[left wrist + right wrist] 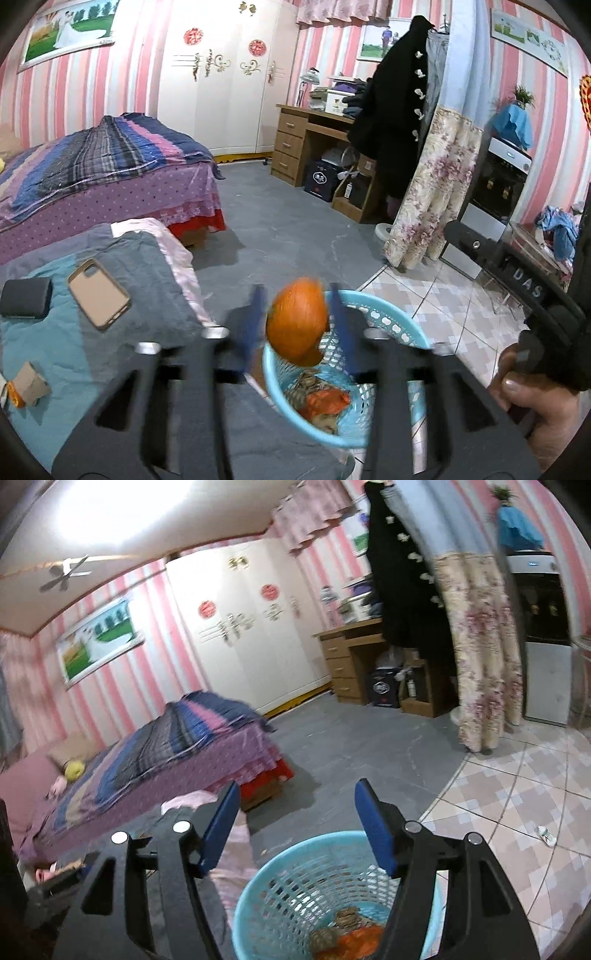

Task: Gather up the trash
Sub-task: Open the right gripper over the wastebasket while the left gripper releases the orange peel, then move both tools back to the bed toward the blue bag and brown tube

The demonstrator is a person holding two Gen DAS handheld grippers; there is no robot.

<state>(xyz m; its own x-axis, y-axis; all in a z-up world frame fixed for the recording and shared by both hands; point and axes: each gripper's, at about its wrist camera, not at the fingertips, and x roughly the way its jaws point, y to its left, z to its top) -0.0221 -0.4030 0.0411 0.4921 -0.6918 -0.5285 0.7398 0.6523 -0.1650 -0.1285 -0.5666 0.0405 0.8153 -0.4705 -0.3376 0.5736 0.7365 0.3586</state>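
Observation:
An orange peel (297, 321), blurred, hangs between the blue fingers of my left gripper (297, 314), right over a light blue plastic basket (388, 306). The fingers stand apart on either side of the peel and do not seem to press it. Inside the basket lie orange and brown scraps (321, 402). My right gripper (297, 830) is open and empty above the same basket (295, 845), with the scraps (351, 930) visible below. In the left wrist view a hand (532, 398) holds the right gripper's black body at the right edge.
A phone (98, 293), a black case (26, 297) and a cardboard piece (31, 382) lie on the grey-blue cloth left of the basket. Beyond are a bed (110, 166), a wooden desk (295, 144) and a floral curtain (432, 192). A white scrap (546, 835) lies on the tiles.

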